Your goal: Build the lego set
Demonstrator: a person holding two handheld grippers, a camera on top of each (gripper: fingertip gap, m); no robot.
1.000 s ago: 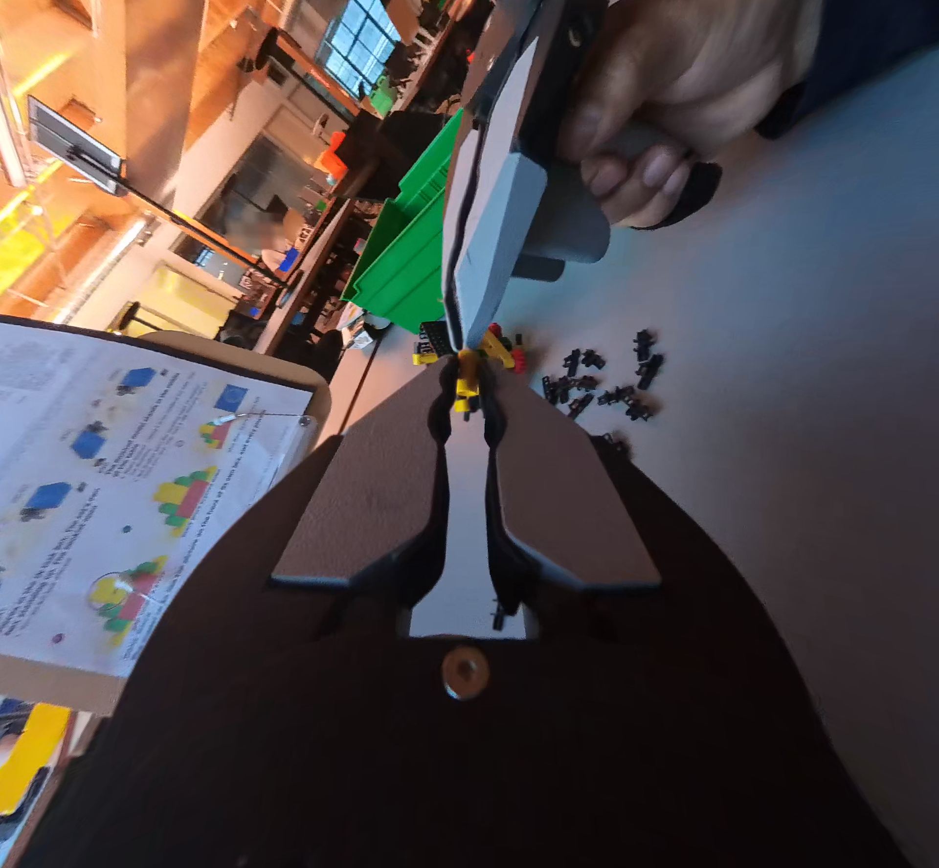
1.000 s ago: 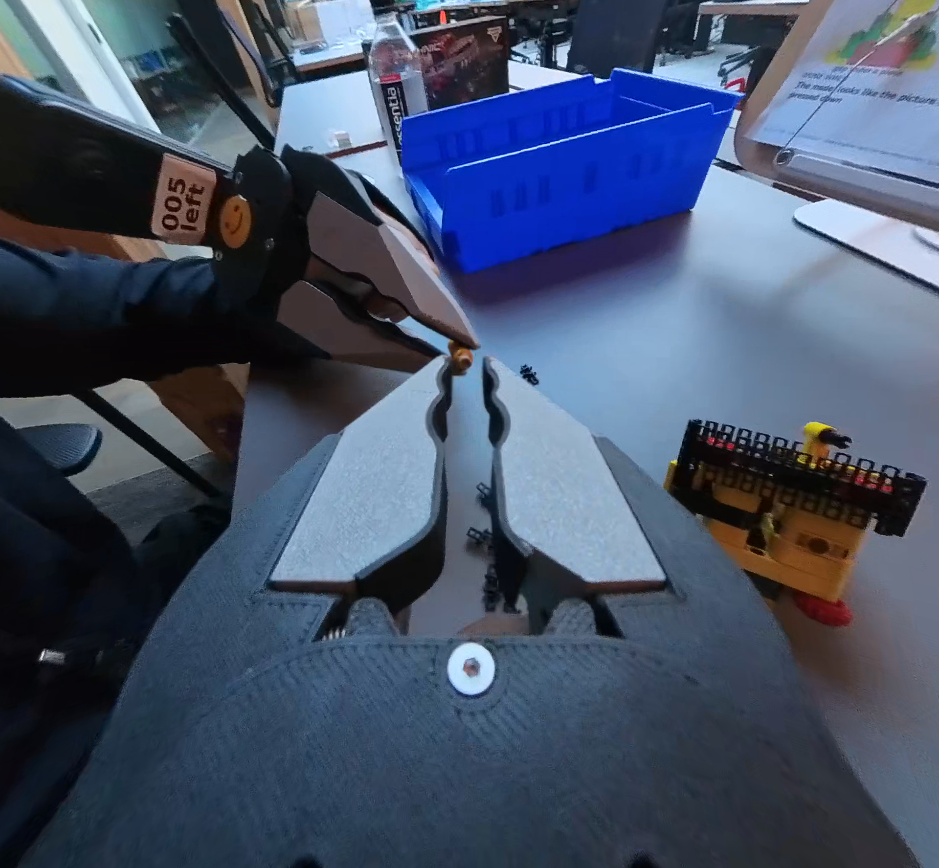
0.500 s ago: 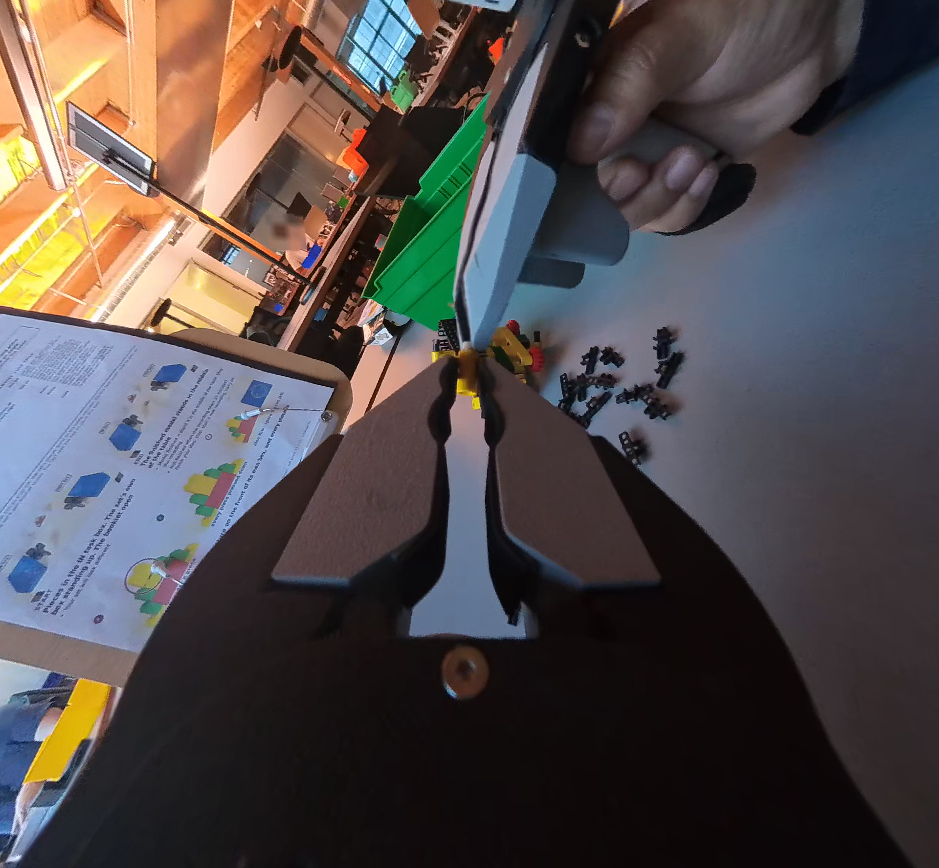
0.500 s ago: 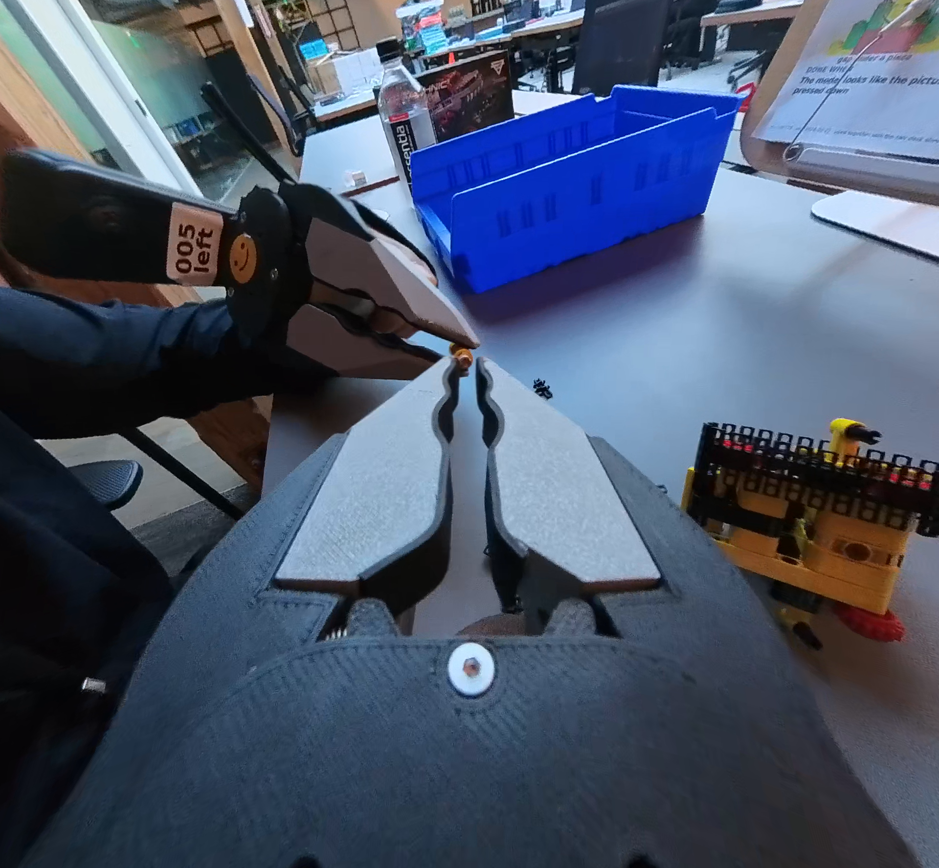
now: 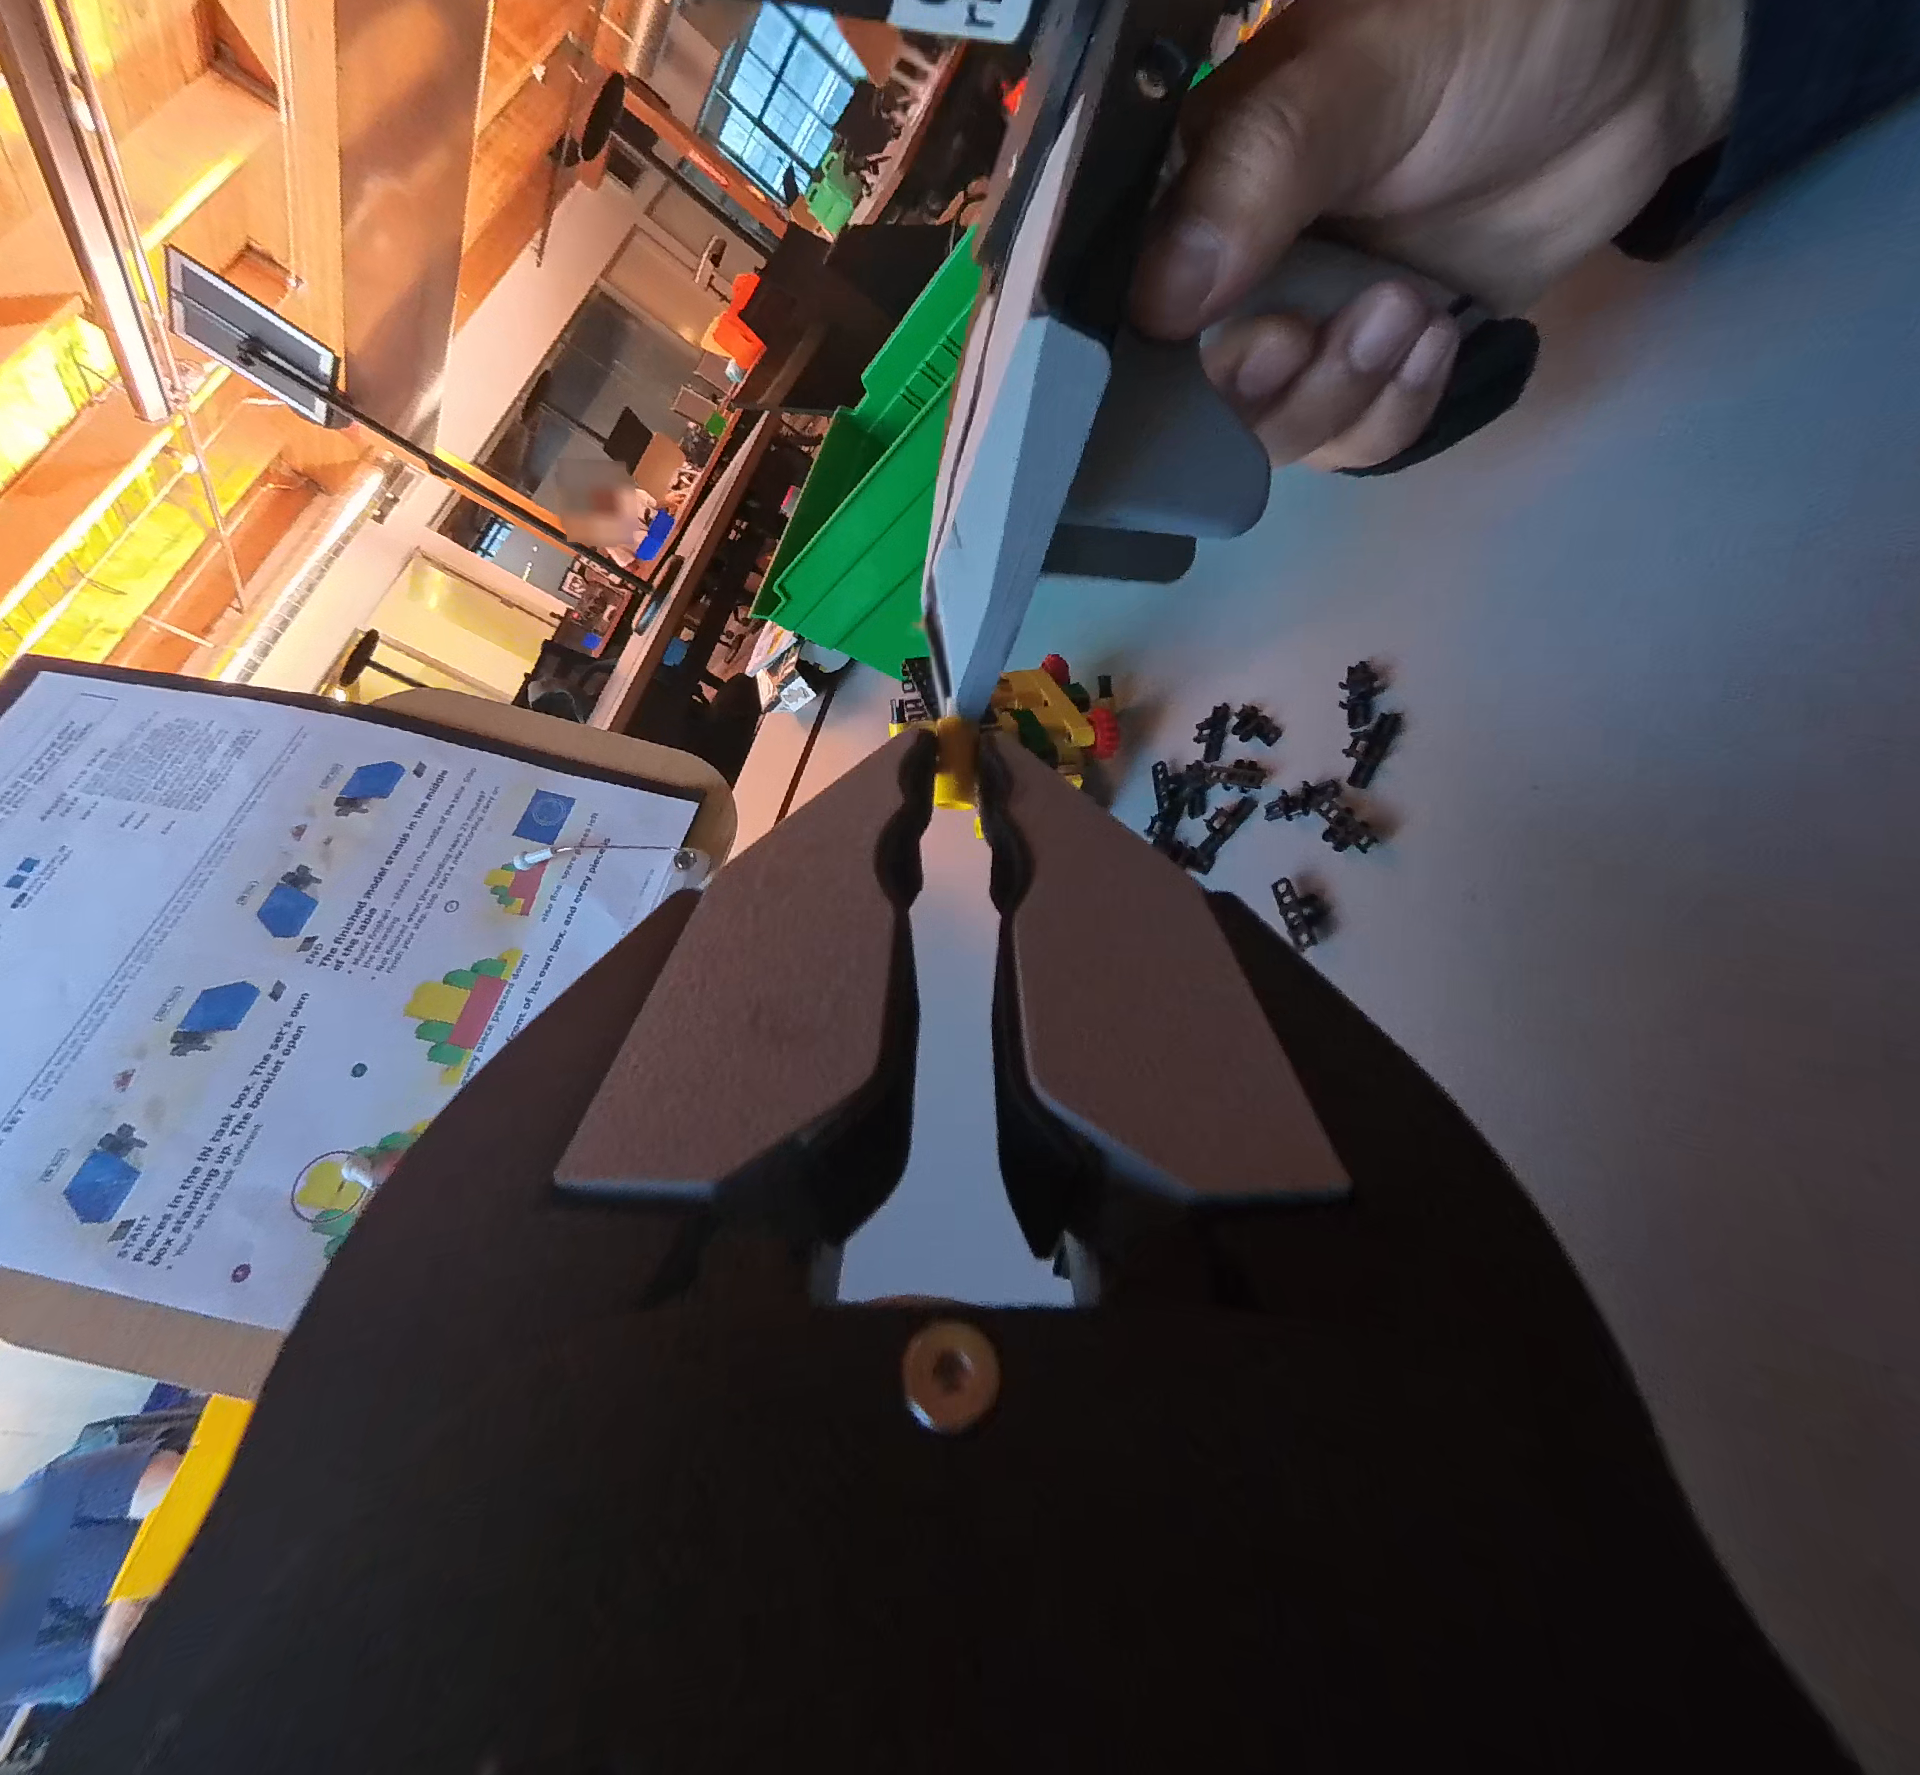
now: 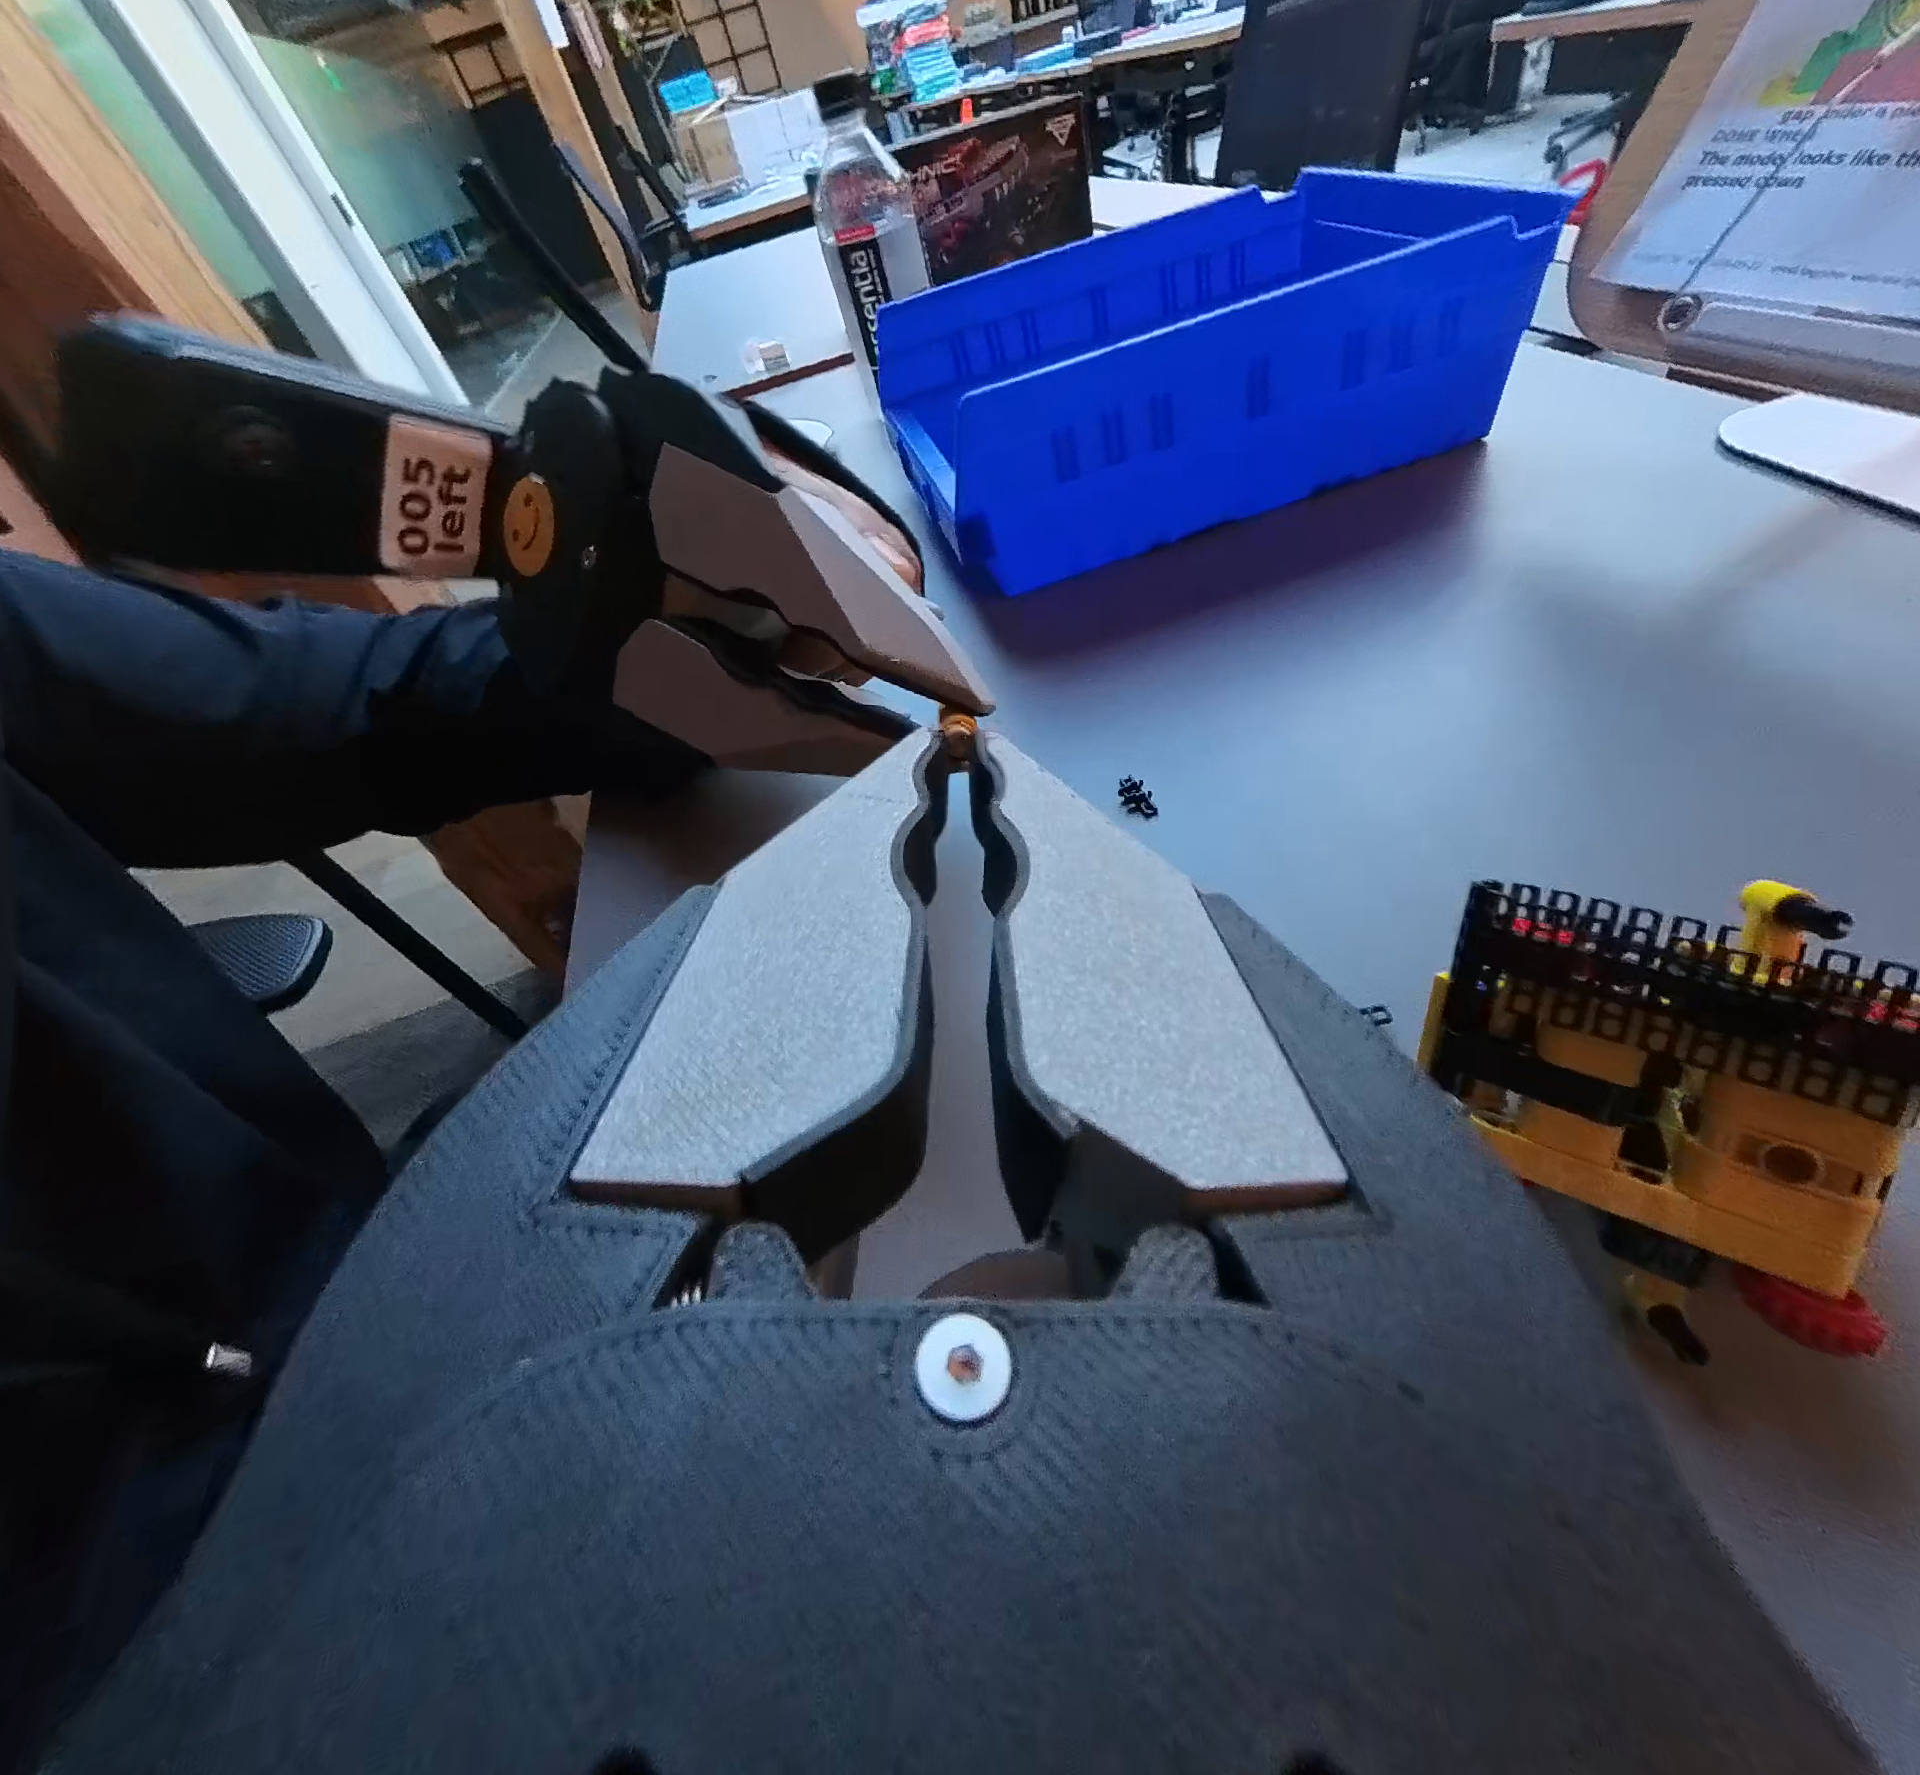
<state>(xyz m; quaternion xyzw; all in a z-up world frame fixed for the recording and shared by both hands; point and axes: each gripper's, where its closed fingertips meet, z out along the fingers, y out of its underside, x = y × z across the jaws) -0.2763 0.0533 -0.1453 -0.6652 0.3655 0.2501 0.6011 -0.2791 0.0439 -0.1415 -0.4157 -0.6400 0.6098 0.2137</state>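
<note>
My left gripper [image 5: 954,775] is shut on a small yellow piece [image 5: 952,769] and holds it above the table. My right gripper [image 6: 956,751] meets it tip to tip. Its jaws are nearly closed on the dark end of the same piece [image 6: 956,728]. In the left wrist view the right gripper [image 5: 951,702] comes down from above onto the piece. In the right wrist view the left gripper [image 6: 951,709] reaches in from the left. The part-built yellow and black lego model [image 6: 1662,1081] stands on the table at right; it also shows in the left wrist view [image 5: 1049,717].
Several small black pieces [image 5: 1268,790] lie loose on the table, and one [image 6: 1138,795] lies beyond the grippers. A blue bin [image 6: 1195,395], a water bottle [image 6: 868,239] and a box stand behind. A green bin [image 5: 883,499] and an instruction sheet [image 5: 260,946] on a board are nearby. Left and right tips are no more than a few centimetres apart.
The two grippers have come together. My right gripper's tips have narrowed and now sit around the piece's end instead of just short of it. The left still holds the piece.
</note>
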